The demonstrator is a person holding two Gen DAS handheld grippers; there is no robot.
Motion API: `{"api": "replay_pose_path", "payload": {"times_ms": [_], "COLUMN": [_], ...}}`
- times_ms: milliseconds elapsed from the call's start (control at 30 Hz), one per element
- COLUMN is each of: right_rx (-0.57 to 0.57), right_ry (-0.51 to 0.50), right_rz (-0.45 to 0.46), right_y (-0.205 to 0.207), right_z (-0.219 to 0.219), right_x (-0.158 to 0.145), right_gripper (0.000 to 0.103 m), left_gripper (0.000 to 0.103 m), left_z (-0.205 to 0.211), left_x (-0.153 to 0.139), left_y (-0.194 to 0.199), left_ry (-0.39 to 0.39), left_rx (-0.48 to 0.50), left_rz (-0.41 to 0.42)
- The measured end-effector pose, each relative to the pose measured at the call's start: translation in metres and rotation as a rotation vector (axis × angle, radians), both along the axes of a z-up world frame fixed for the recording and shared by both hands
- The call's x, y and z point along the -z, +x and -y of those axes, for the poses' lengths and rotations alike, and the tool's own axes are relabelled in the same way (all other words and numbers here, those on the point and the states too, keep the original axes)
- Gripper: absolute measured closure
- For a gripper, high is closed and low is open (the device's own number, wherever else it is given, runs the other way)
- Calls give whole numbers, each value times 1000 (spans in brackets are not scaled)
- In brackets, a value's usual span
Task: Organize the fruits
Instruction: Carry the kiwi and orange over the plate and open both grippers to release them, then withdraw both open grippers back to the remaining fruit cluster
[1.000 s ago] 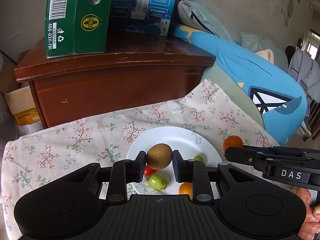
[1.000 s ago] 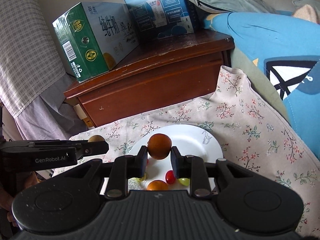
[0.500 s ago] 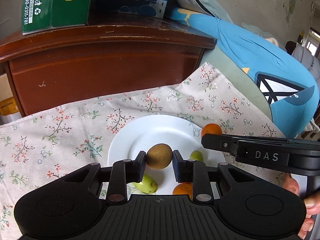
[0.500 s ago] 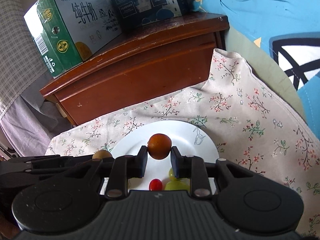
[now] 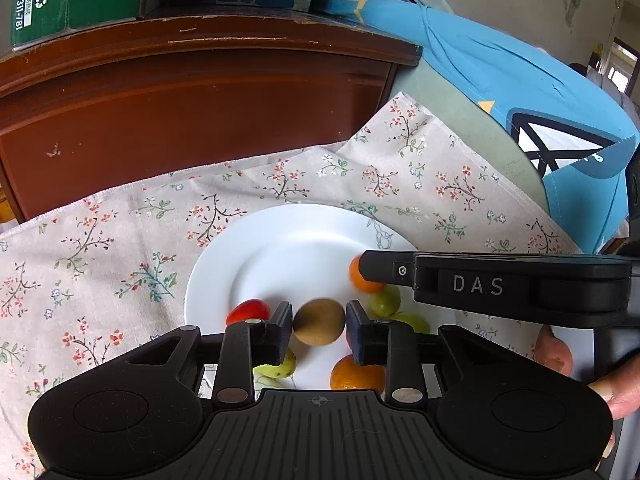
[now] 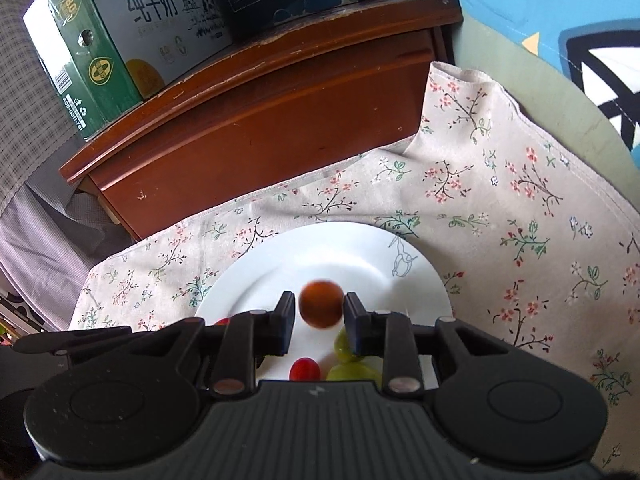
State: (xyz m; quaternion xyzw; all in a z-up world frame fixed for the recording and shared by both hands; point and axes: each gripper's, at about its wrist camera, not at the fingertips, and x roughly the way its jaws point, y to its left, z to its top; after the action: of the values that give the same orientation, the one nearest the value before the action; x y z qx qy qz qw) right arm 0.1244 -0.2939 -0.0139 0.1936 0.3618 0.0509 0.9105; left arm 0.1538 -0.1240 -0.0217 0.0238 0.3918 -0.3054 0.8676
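left gripper [image 5: 319,326] clamps a kiwi [image 5: 319,321] over the white plate [image 5: 280,240] | right gripper [image 6: 320,315] pinches a small orange [image 6: 321,303] above it | plated: cherry tomato [image 5: 248,310], green fruits, another orange [image 5: 354,372] | left: release both

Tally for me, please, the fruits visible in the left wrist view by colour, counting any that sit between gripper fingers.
Orange fruits: 2
Green fruits: 3
Red fruit: 1
Brown fruit: 1
Total: 7
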Motion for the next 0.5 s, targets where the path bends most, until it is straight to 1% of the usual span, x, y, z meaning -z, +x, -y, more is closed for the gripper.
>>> {"api": "replay_pose_path", "payload": {"times_ms": [33, 67, 100, 133, 200, 300, 333, 367, 400, 500], "right_rx": [-1, -3, -3, -2, -1, 13, 17, 20, 22, 30], "right_ry": [-3, -3, -3, -3, -5, -10, -13, -12, -10, -2], "right_rz": [3, 6, 11, 13, 20, 31, 31, 33, 34, 28], "right_y": [0, 0, 0, -1, -1, -3, -3, -4, -4, -9], "right_z": [0, 0, 0, 0, 0, 2, 2, 2, 3, 4], "right_x": [-1, -2, -3, -4, -7, -12, -13, -14, -15, -18], "right_gripper": [75, 75, 75, 75, 74, 71, 70, 69, 69, 68], "left_gripper": [68, 65, 56, 43, 28, 25, 23, 18, 16, 16], "left_z": [0, 0, 0, 0, -3, -8, -10, -11, -13, -21], "left_x": [-1, -3, -5, -9, -16, -26, -30, -33, -35, -41], "left_y": [-1, -2, -3, -5, -7, -9, -9, -10, -10, -13], "left_ry": [1, 0, 2, 8, 14, 23, 32, 45, 55, 84], "left_rx": [-2, -4, -8, -17, -47, -57, -68, -80, -89, -114], "left_rz": [6, 15, 27, 41, 69, 92, 94, 97, 101, 110]}}
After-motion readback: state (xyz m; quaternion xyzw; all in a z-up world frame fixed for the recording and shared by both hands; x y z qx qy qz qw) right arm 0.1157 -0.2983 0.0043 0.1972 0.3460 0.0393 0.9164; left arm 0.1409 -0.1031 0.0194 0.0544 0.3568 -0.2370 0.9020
